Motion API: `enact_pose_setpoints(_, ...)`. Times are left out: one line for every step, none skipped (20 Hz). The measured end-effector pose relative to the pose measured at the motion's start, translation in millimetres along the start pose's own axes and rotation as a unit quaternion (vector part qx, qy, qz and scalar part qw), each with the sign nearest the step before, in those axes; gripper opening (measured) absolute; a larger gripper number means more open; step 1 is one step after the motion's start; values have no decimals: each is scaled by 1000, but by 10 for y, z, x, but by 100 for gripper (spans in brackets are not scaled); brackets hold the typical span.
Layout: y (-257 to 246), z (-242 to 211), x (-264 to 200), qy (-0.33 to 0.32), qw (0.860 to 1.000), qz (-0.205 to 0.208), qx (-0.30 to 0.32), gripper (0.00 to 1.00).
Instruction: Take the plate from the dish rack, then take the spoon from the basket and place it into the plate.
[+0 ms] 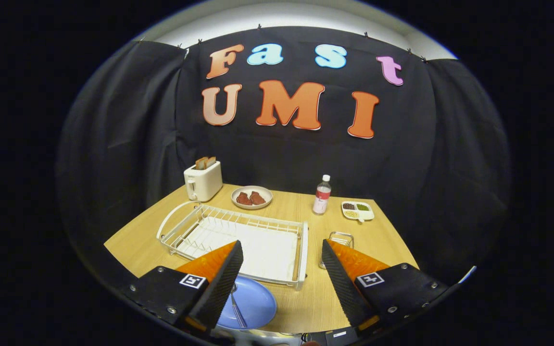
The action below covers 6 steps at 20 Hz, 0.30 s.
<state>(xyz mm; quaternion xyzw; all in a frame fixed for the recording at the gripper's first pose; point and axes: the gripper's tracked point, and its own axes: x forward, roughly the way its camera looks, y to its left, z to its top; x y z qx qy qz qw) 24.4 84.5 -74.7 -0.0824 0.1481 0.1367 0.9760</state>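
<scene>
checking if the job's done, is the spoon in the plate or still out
In. The spoon lies on the blue plate, near the open gripper, in front of the dish rack.

A light wooden table (383,242) stands against black cloth walls (450,158), under a white ceiling (277,12)

The desk (306,298) shows pale wood grain with a matt finish. The dish rack (238,235) is thin white-coated wire. The plate (258,302) looks like smooth, faintly glossy plastic, and the spoon (237,307) on it like metal. The bottle (321,194) is clear plastic.
</scene>
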Motion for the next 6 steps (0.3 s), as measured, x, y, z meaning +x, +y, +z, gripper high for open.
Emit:
enact_pose_setpoints(-61,109,-44,-12,1000,-6,2,98)
enact_pose_setpoints(-117,200,-84,-23,1000,-14,4,98)
enact_pose_setpoints(-177,293,-128,-34,999,-22,8,98)
enact_pose_setpoints(-233,374,-166,-44,999,-27,12,98)
enact_pose_setpoints(-284,454,-200,-54,998,-34,15,98)
enact_pose_setpoints(-336,510,-224,-62,997,-41,17,98)
